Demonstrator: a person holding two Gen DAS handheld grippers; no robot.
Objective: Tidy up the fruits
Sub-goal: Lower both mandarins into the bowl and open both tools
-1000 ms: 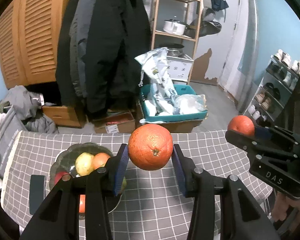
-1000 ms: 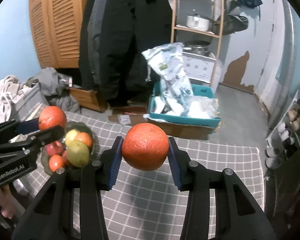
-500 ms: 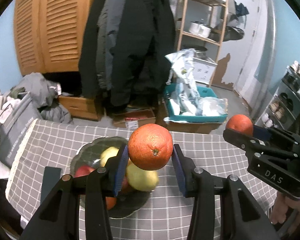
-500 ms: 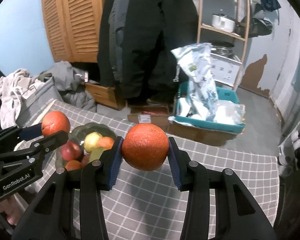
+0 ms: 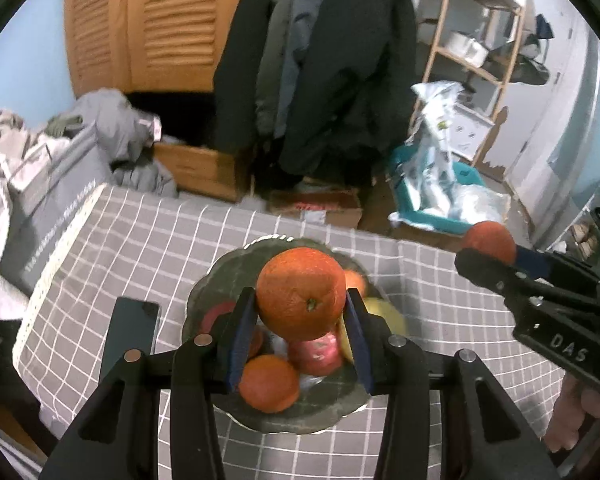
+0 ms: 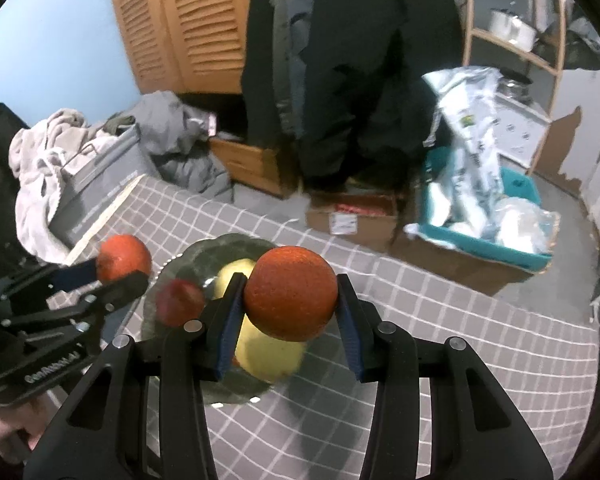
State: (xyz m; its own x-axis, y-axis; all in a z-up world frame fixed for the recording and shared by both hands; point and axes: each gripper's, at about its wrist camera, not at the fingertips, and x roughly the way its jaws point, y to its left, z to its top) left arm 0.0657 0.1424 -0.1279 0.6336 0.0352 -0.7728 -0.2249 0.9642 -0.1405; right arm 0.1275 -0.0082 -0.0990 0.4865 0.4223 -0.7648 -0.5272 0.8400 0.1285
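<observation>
My left gripper (image 5: 301, 330) is shut on an orange (image 5: 301, 293) and holds it above a dark glass bowl (image 5: 208, 292) on the checked tablecloth. The bowl holds another orange (image 5: 269, 383), a red apple (image 5: 314, 352) and a yellow fruit (image 5: 384, 312). My right gripper (image 6: 288, 322) is shut on a second orange (image 6: 290, 298), over the bowl's right part (image 6: 204, 252), above a yellow fruit (image 6: 268, 354) and beside a red apple (image 6: 178, 300). Each gripper shows in the other's view: the right (image 5: 486, 240), the left (image 6: 124, 258).
A dark flat phone-like object (image 5: 130, 336) lies on the cloth left of the bowl. The table's far edge (image 5: 228, 208) drops to a floor with cardboard boxes (image 6: 352, 216), a teal bin (image 6: 484, 248) and hanging coats. A grey bag (image 5: 48, 200) sits at the left.
Both grippers, each holding its orange, have moved left until they are over the bowl, which now sits under the fingers in both views.
</observation>
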